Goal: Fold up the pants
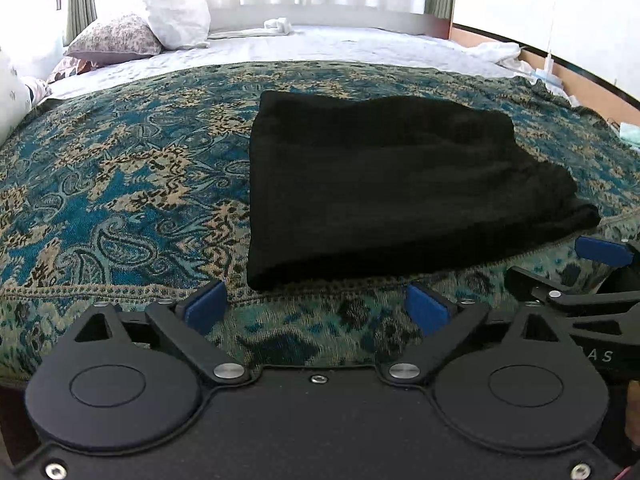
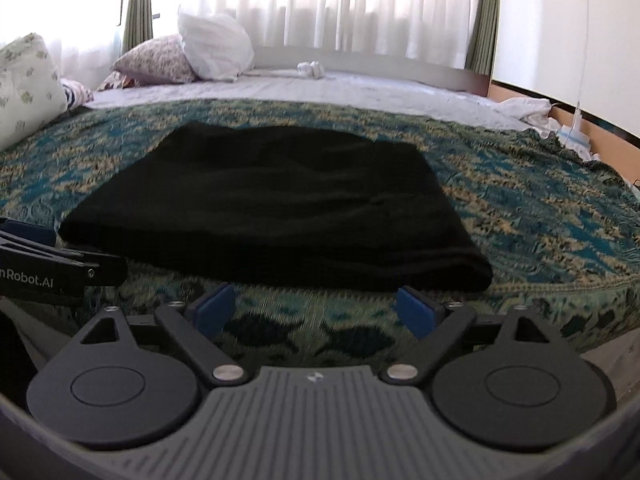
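Note:
The black pants (image 1: 392,184) lie folded into a flat rectangle on the blue paisley bedspread (image 1: 120,184); they also show in the right wrist view (image 2: 272,208). My left gripper (image 1: 318,306) is open and empty, just short of the bundle's near edge. My right gripper (image 2: 316,310) is open and empty, also just short of the near edge. The right gripper shows at the right edge of the left wrist view (image 1: 592,280), and the left one at the left edge of the right wrist view (image 2: 48,264).
Pillows (image 1: 160,24) lie at the back left of the bed. A white sheet (image 1: 320,46) covers the far part, with a small white cloth (image 1: 278,26) on it. A crumpled white cloth (image 2: 524,110) lies by the right wall. Curtains hang behind.

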